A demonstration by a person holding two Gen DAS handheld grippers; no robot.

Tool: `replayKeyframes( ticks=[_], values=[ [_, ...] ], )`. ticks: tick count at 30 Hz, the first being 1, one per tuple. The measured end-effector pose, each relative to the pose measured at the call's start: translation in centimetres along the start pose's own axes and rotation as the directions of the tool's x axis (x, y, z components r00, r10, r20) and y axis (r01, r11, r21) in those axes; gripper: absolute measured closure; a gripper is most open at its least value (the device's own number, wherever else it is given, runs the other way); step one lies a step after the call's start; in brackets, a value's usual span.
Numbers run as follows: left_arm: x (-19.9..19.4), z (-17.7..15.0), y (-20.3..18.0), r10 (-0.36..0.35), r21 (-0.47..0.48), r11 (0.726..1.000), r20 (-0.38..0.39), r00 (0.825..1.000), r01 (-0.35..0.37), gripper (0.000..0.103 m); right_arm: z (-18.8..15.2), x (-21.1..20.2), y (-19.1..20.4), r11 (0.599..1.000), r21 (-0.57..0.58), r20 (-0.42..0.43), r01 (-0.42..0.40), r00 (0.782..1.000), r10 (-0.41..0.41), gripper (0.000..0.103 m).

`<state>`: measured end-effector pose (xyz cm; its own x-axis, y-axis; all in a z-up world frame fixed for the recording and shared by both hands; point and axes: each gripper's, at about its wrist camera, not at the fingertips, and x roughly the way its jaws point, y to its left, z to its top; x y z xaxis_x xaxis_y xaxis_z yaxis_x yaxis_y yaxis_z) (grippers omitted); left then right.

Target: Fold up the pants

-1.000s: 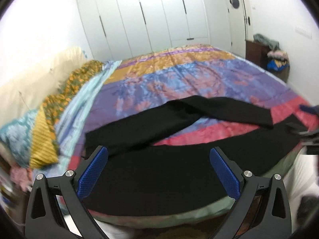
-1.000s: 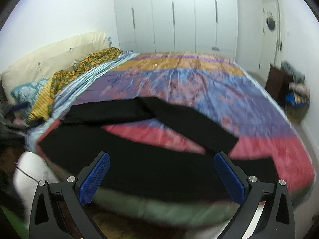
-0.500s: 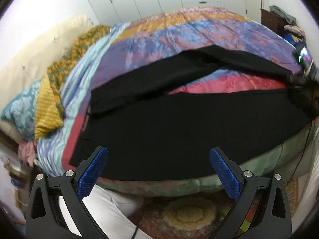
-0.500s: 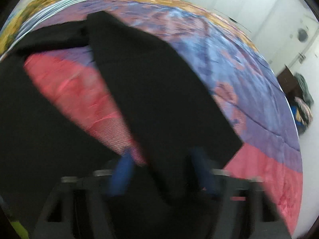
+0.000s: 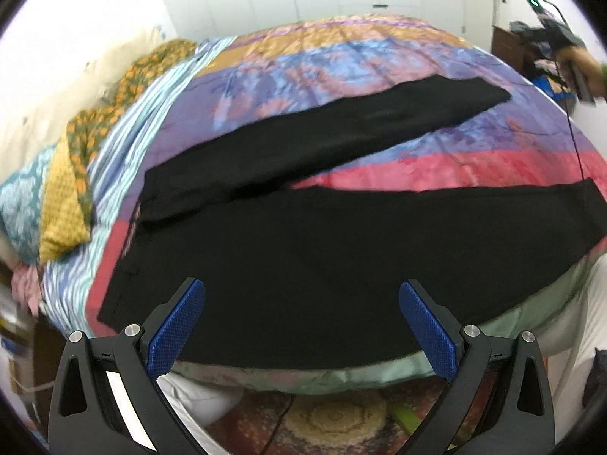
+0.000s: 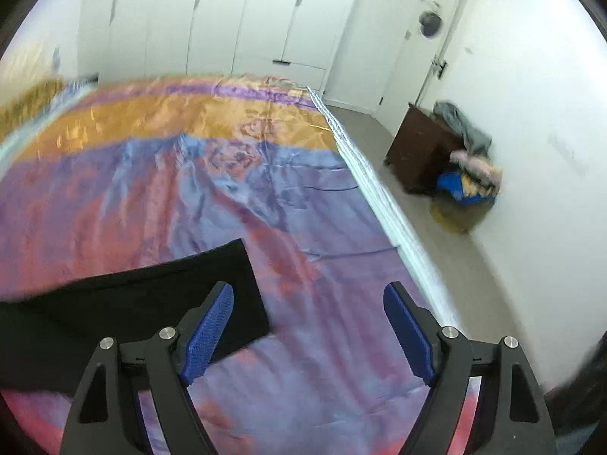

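Observation:
Black pants lie spread on the bed, waist at the left, the near leg along the front edge, the far leg angled toward the back right. My left gripper is open and empty, above the near leg at the bed's front edge. My right gripper is open and empty, just above the bedspread beside the far leg's cuff, which lies flat to its left. The right gripper also shows at the upper right of the left wrist view.
A colourful bedspread covers the bed. Pillows lie at the left. White wardrobes stand behind. A dark cabinet with piled clothes stands at the right wall. A patterned rug lies below the front edge.
My right gripper swung the far leg out toward the back right, let go of the cuff and opened. The far leg now lies straight. The left gripper stayed open near the front edge.

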<state>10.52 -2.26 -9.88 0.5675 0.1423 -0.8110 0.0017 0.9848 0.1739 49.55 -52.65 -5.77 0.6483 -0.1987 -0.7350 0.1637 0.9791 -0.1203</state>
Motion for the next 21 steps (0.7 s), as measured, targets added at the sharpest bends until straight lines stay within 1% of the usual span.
replayKeyframes(
  ticks=[1,2,3,5,6,7,8,9,10,11,12,13,14,15,16,17,18,19,20,21],
  values=[
    [0.7,-0.2,0.5,0.007,-0.006,1.0,-0.015,1.0,-0.007,0.001,-1.3,0.3,0.7,0.998,0.011,-0.016,-0.054,0.998,0.054,0.022],
    [1.5,-0.2,1.0,0.02,-0.013,1.0,-0.031,0.999,-0.02,0.001,-3.3,0.6,2.2,0.993,0.016,-0.044,-0.116,0.992,0.116,0.022],
    [2.4,-0.2,1.8,0.035,-0.023,0.999,-0.041,0.999,-0.036,0.001,-5.4,1.3,3.8,0.983,0.02,-0.078,-0.184,0.98,0.185,0.022],
    [4.0,0.5,3.4,0.06,-0.05,0.997,-0.03,0.998,-0.062,0.001,-9.3,2.3,8.2,0.941,0.026,-0.153,-0.336,0.929,0.336,0.022],
    [5.4,1.5,4.8,0.095,-0.074,0.993,-0.01,0.995,-0.095,0.001,-10.9,2.6,11.0,0.914,0.025,-0.178,-0.405,0.898,0.403,0.022],
    [6.3,2.2,5.7,0.115,-0.087,0.99,0.006,0.993,-0.114,0.001,-11.9,2.9,13.9,0.878,0.025,-0.195,-0.478,0.859,0.473,0.022],
    [8.0,3.7,7.6,0.161,-0.122,0.98,0.04,0.986,-0.155,0.001,-12.8,2.7,17.1,0.832,0.033,-0.21,-0.554,0.81,0.548,0.022],
    [9.2,4.7,9.0,0.202,-0.153,0.97,0.06,0.978,-0.19,0.001,-13.5,2.3,20.7,0.773,0.045,-0.226,-0.633,0.747,0.625,0.022],
    [10.5,5.7,10.4,0.241,-0.191,0.956,0.073,0.968,-0.224,0.001,-14.1,2.1,24.4,0.713,0.057,-0.236,-0.698,0.685,0.689,0.022],
    [12.2,6.8,12.1,0.279,-0.241,0.937,0.079,0.957,-0.253,0.001,-14.4,1.5,28.2,0.643,0.07,-0.251,-0.763,0.61,0.752,0.022],
    [14.2,7.8,14.0,0.306,-0.3,0.915,0.073,0.949,-0.272,0.001,-14.8,0.7,32.0,0.574,0.081,-0.274,-0.815,0.536,0.798,0.022],
    [16.3,8.4,16.0,0.319,-0.354,0.891,0.048,0.946,-0.283,0.001,-15.2,0.2,36.7,0.499,0.087,-0.312,-0.862,0.452,0.836,0.022],
    [17.5,8.6,17.0,0.322,-0.382,0.878,0.028,0.946,-0.288,0.001,-15.7,-0.4,39.6,0.451,0.092,-0.342,-0.888,0.397,0.851,0.022],
    [19.4,8.7,18.3,0.323,-0.416,0.86,-0.007,0.947,-0.296,0.001,-16.2,-0.9,43.4,0.4,0.094,-0.389,-0.912,0.336,0.858,0.022],
    [20.6,8.6,19.0,0.322,-0.432,0.85,-0.028,0.946,-0.301,0.001,-16.8,-1.0,45.1,0.389,0.085,-0.413,-0.917,0.323,0.852,0.022],
    [21.8,8.3,19.6,0.319,-0.438,0.845,-0.048,0.947,-0.307,0.001,-17.2,-0.7,47.1,0.395,0.058,-0.45,-0.917,0.33,0.83,0.022],
    [23.0,7.8,19.9,0.31,-0.432,0.847,-0.071,0.948,-0.309,0.001,-17.5,-0.3,48.2,0.411,0.026,-0.478,-0.911,0.35,0.806,0.022],
    [23.9,7.0,20.1,0.285,-0.438,0.85,-0.083,0.955,-0.292,0.001,-17.5,0.8,48.6,0.431,-0.017,-0.501,-0.902,0.381,0.777,0.023],
    [24.3,6.3,20.2,0.258,-0.457,0.849,-0.08,0.963,-0.266,0.001,-16.9,2.1,47.8,0.448,-0.054,-0.508,-0.892,0.411,0.757,0.026],
    [24.3,5.6,20.4,0.242,-0.478,0.844,-0.061,0.968,-0.242,0.001,-16.1,3.4,46.5,0.477,-0.084,-0.501,-0.875,0.451,0.738,0.027]
  ],
)
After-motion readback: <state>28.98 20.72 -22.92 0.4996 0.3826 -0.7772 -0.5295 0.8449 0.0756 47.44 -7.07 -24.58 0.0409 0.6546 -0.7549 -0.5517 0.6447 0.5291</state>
